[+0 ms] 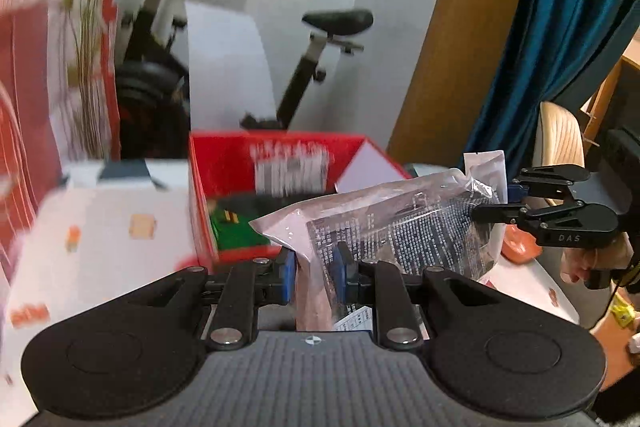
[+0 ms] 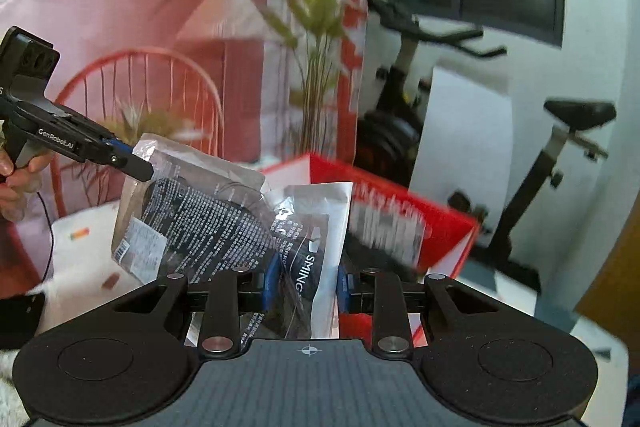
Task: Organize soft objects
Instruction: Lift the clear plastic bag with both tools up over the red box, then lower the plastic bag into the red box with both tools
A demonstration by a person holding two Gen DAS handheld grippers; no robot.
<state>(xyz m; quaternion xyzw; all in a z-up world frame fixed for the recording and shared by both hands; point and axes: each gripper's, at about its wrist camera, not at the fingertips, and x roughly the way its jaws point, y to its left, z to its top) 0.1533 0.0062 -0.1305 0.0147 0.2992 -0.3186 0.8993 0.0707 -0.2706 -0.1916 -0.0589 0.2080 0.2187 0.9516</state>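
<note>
1. One clear plastic packet (image 1: 400, 227) with printed text hangs in the air just near the red box (image 1: 224, 195).
2. Left gripper (image 1: 314, 273) jaws pinch its left end; right gripper (image 2: 306, 285) jaws pinch its right end.
3. Judging by this, the packet is lifted but not yet placed; boxing it remains.
4. Two grippers, one box, one white table (image 1: 100, 227).

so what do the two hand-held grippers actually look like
Both are matte black, with round side lobes, silver pivot pins, blue finger pads and a ribbed grey base bearing a crosshair mark. The left hand-held gripper reads "GenRobot.AI" on its side; the right hand-held gripper reads "DAS".
</note>
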